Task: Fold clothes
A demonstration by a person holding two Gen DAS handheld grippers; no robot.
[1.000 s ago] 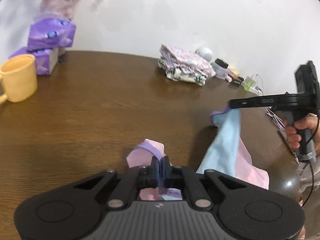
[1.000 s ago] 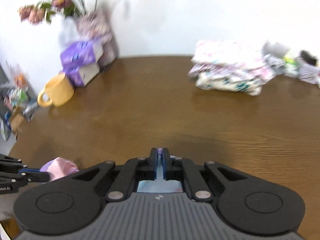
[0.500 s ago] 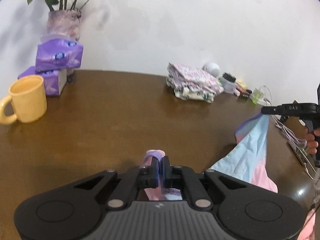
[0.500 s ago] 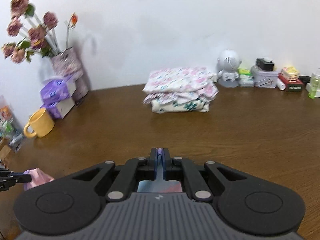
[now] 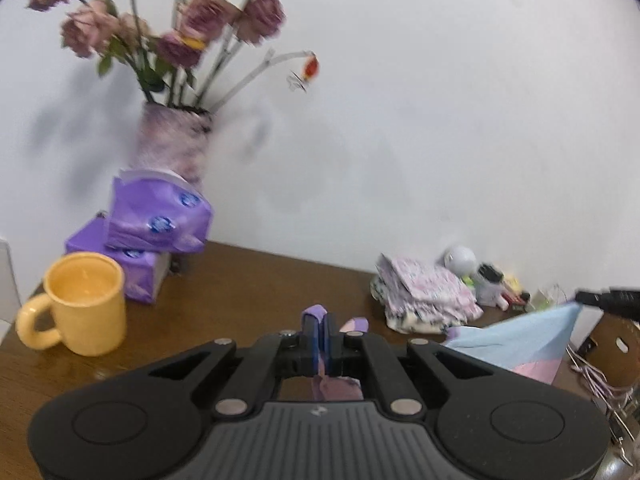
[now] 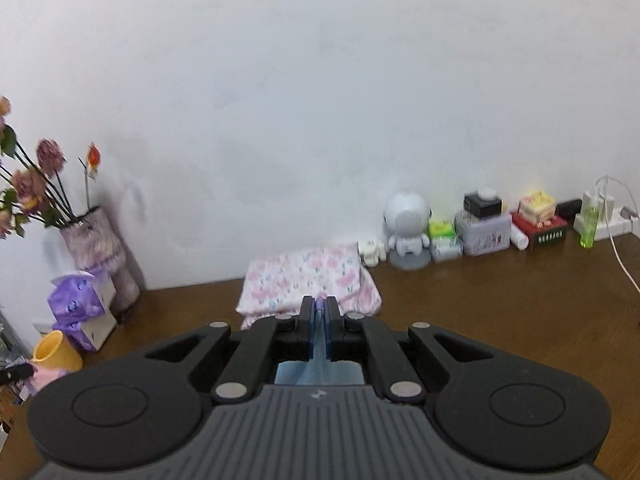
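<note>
**Op:** The light-blue and pink soft cloth garment [image 5: 516, 340] hangs in the air between my two tools, clear of the brown wooden tabletop [image 5: 248, 292]. I hold it by two corners so that it spreads flat and I can find its edges before laying it down.

**Obs:** State of the left hand-held gripper [image 5: 320, 322]?

**Op:** Jaws fully together on a purple-edged pink corner, which pokes out above the pads. The right hand-held gripper [image 6: 319, 312] is likewise pinched on a thin blue fold with a purple hem; from the left view its tip sits at the far blue corner.

**Obs:** Why lifted so high?

**Op:** My judgement: the hem must clear the surface so the cloth can be shaken straight. The middle still sags, so the corners want more spread.

**Obs:** Surroundings?

**Op:** The stack of folded floral-print clothes [image 6: 308, 280] lies by the wall, likely the finished pile. The yellow ceramic mug [image 5: 80, 304] stands near my left side; a swinging hem could catch it.
</note>
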